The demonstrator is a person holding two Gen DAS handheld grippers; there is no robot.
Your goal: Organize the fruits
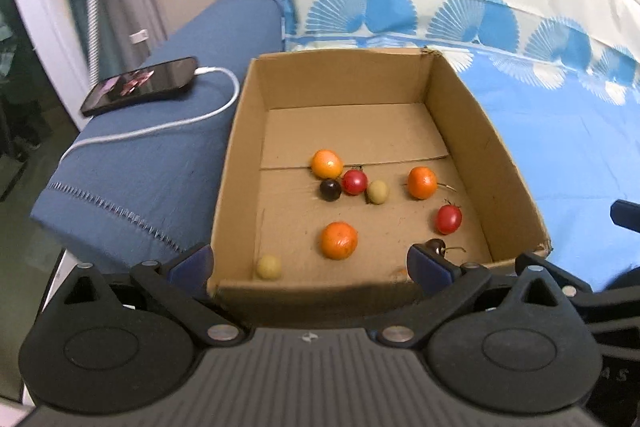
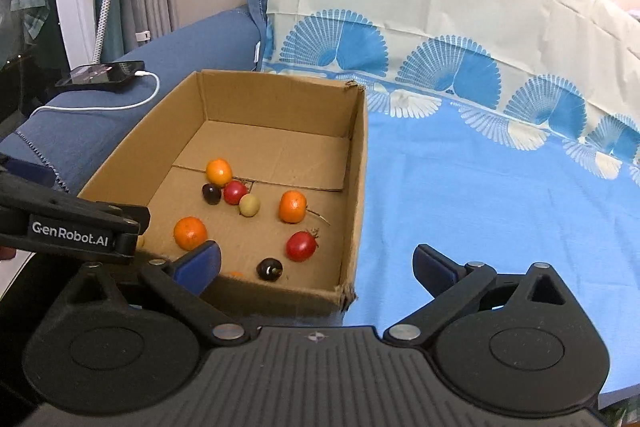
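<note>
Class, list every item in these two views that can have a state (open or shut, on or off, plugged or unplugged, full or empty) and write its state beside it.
cardboard box: open at the top, holding loose fruits
phone: screen lit, lying flat
white cable: plugged into the phone
left gripper: open, holding nothing
right gripper: open, holding nothing

Box (image 1: 504,163) held three oranges (image 1: 339,240), two red tomatoes (image 1: 449,219), two dark cherries (image 1: 330,189), two yellow-green fruits (image 1: 378,191); one phone (image 1: 140,85).
</note>
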